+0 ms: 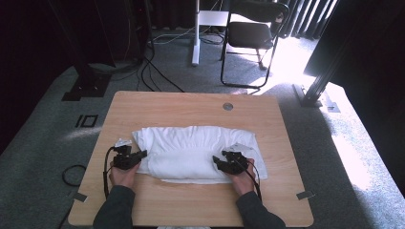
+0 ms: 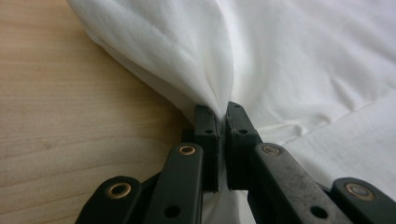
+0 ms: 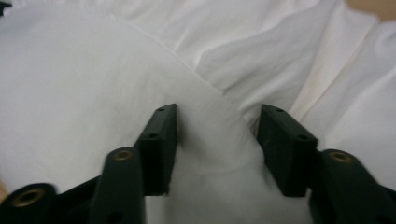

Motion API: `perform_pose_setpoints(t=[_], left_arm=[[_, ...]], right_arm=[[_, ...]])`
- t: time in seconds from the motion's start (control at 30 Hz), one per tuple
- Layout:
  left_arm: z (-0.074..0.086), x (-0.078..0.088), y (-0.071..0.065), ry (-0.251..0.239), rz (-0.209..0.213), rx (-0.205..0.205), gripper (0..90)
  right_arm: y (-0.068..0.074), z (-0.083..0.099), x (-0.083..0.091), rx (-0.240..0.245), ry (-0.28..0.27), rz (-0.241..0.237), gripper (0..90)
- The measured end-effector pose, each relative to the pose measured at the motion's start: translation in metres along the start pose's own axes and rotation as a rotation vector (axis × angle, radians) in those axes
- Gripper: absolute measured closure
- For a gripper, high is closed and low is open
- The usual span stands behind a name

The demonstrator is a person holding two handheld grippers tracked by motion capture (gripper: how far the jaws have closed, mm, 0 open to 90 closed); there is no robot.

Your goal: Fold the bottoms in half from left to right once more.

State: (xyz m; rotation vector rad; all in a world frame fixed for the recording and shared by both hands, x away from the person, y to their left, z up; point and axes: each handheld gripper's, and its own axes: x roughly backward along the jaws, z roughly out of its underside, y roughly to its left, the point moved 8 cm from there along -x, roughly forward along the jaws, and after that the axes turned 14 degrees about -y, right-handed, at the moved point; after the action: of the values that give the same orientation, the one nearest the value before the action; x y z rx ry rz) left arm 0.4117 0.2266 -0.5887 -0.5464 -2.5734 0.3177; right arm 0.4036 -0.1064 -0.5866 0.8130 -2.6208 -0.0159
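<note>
My left gripper (image 2: 222, 122) is clamped on a pinch of the white garment (image 1: 196, 152), jaws nearly together with a thin pleat of cloth squeezed between them and fanning up out of the tips. That bite sits at the garment's left end, just where cloth gives way to bare table (image 1: 191, 105).

My right gripper (image 3: 217, 140) is not there yet. Its jaws stand about half apart, straddling a soft ridge of cloth that bulges up between them. I can't say the pads are pressing on it; there looks to be a sliver of slack on both sides, so I call it open around the fold, not gripping.

The garment lies folded into a broad band across the middle of the table, nearer my edge than the far one, my left hand (image 1: 125, 172) at its left end and my right hand (image 1: 242, 179) on its right part, near the front edge.

How will it handle? Light, limp, no stiffness at all, I reckon. It will sag and drape from wherever I hold it, and thin cotton like this can slide out of a shallow bite. So take a gathered fold, several layers deep, well inside the pads, not the very hem. The ridge between my right jaws looks like the right spot, matching the left pinch so the cloth lifts evenly.
</note>
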Motion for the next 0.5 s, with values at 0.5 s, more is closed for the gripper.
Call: perform_pose_setpoints(t=[0.5], left_arm=[[-0.06,0.03,-0.025,-0.187,0.22,0.104,87.2]], right_arm=[[0.043,-0.024,-0.046,0.098,0.034,-0.028,46.0]])
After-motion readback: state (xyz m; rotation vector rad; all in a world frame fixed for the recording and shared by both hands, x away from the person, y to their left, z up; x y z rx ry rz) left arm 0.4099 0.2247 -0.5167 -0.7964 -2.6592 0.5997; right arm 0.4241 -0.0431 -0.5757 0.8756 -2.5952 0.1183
